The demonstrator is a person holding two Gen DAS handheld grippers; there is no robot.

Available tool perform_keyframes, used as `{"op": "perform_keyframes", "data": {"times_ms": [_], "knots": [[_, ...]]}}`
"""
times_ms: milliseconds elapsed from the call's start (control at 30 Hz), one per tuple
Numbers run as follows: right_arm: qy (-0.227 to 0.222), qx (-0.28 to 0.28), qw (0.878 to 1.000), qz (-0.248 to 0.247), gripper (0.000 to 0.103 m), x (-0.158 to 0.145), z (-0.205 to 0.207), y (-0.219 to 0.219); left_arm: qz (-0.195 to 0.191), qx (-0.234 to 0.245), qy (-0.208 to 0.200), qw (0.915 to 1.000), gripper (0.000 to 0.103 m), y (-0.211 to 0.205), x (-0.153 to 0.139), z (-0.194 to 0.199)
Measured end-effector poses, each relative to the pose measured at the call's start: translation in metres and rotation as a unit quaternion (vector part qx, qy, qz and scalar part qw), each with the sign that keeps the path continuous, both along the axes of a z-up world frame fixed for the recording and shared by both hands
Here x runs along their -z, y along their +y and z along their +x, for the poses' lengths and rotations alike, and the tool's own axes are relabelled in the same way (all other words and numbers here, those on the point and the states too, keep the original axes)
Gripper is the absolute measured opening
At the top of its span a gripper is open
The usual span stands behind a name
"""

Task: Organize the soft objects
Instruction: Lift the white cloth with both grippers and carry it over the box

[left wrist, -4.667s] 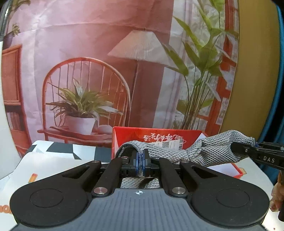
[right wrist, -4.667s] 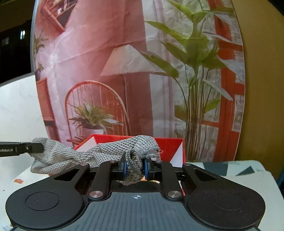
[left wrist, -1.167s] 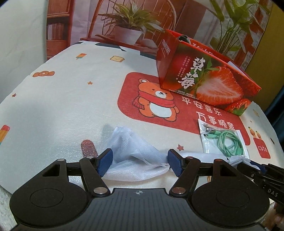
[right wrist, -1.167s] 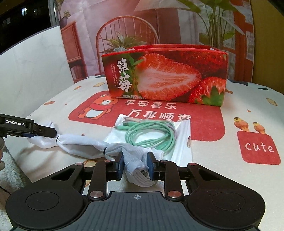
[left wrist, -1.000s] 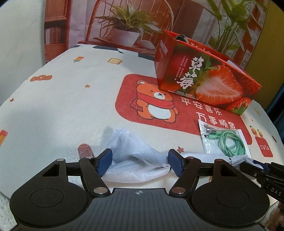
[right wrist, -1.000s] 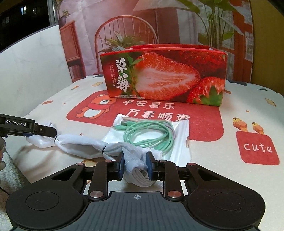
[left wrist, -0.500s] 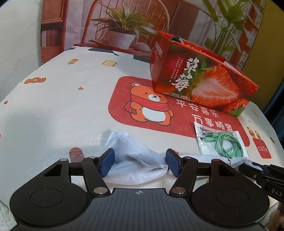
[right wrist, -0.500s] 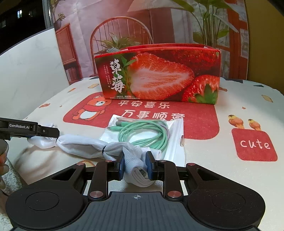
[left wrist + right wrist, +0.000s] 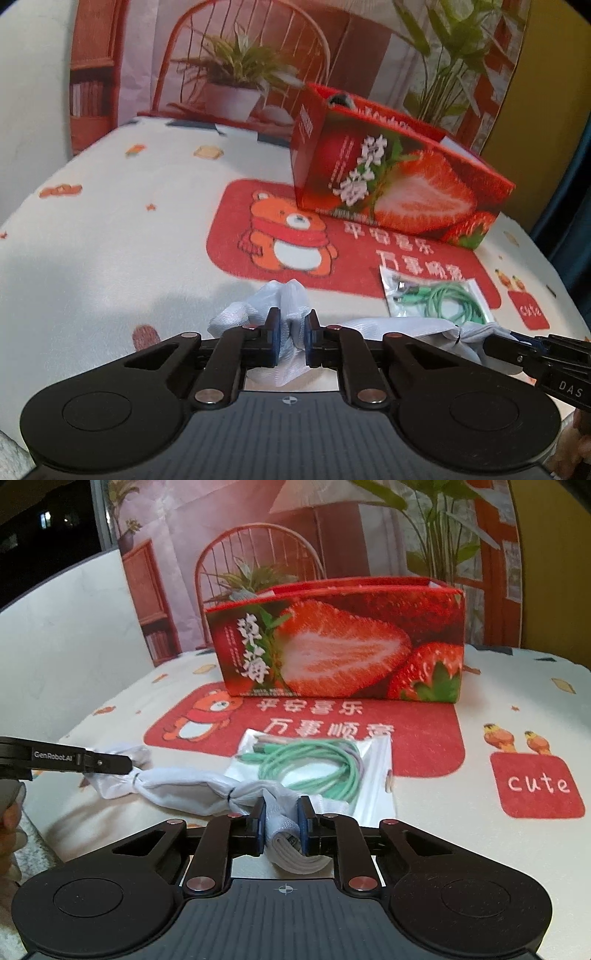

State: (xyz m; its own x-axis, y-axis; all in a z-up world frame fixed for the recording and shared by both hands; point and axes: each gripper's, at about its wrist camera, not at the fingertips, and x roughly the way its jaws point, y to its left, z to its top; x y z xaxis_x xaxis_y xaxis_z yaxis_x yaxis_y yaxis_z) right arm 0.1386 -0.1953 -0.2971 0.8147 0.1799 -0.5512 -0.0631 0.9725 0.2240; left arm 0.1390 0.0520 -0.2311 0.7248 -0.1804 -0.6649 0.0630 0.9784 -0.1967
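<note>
Closed at last is the left tool (image 9: 291,334): a second ago its blue pads stood wide on either side of the white mesh bag (image 9: 184,794), and now its jaws are closing, with a bunched end of that bag pinched between them at the lower centre of the left wrist view. The right tool (image 9: 282,821) is seen clamped on the bag's other end, as it was earlier, its jaws closing a shade tighter on the folded white fabric. The bag itself is stretched low over the desk (image 9: 110,240) between the two tools, tied off with dark bands near each end, along the near edge of the patterned cloth.

Beyond the bag, just beside it, a clear packet with a coiled green cable (image 9: 317,768) is laid flat; in the right wrist view the packet is partly covered by the bag's end. Behind that, at the middle of the frame, the red strawberry box (image 9: 340,653) is stood upright on the red bear print, with something grey showing at its open top. That box has been left where it was. A printed backdrop (image 9: 332,528) of a chair and plants is hung behind the desk. Fingers of a hand (image 9: 9,830) are glimpsed at the left edge.
</note>
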Motion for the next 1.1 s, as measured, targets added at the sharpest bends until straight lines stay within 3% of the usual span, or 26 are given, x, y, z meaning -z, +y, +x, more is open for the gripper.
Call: {"op": "perform_keyframes", "data": {"times_ms": [533, 967, 1100], "knots": [[-0.071, -0.002, 0.998, -0.002, 0.015, -0.05, 0.026, -0.011, 0.009, 0.013, -0.092, 0.9956, 0.013, -0.008, -0.06, 0.013], [-0.105, 0.019, 0.994, -0.003, 0.014, -0.101, 0.071, -0.04, 0.021, 0.04, -0.169, 0.9847, 0.013, -0.042, -0.114, 0.055], [-0.109, 0.029, 0.994, -0.016, 0.014, -0.118, 0.09, -0.051, 0.019, 0.044, -0.176, 0.9833, 0.013, -0.053, -0.124, 0.076]]}}
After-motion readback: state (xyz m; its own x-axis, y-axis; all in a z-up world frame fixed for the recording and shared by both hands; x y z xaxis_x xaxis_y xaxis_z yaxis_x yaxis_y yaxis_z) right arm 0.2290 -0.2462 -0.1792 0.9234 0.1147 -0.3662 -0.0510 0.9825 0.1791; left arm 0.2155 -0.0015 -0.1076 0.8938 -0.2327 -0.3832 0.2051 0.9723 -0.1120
